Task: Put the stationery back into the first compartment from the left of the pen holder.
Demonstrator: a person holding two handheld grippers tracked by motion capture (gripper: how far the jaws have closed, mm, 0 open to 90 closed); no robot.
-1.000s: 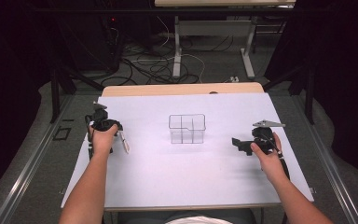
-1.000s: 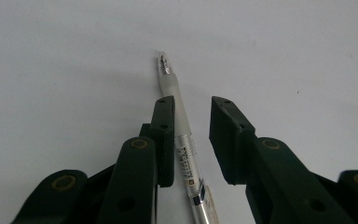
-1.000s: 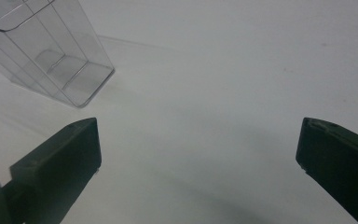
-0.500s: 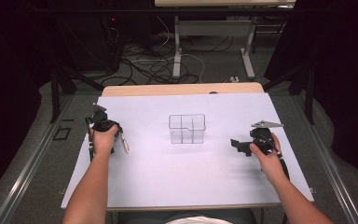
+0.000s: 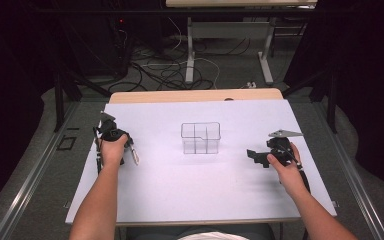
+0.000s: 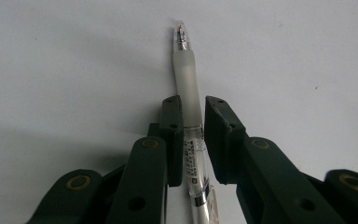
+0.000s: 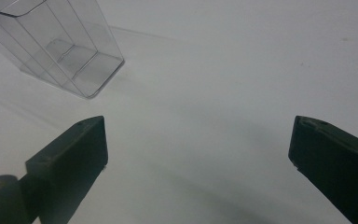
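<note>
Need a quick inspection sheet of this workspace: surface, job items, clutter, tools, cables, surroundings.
Surface: white table top, bare wood strip at far edge.
Job's things: clear pen between the left tool's jaws; clear divided organizer upright mid-table, compartments look empty.
Clutter: nothing seen.
Grippers: left tool shut on pen, tip pointing away; right tool open, holding nothing.
Cables: loose tangle on the floor beyond the table.
Surroundings: dark room, second table's legs behind.

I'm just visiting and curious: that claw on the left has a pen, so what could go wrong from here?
The left claw pinches the clear pen near its tip end, with a slight gap at one jaw, so it might slip or swivel. The clear organizer looks light and has narrow compartments; a tilted pen could miss or nudge it. The right claw hangs open, apart from the organizer, not steadying it.
</note>
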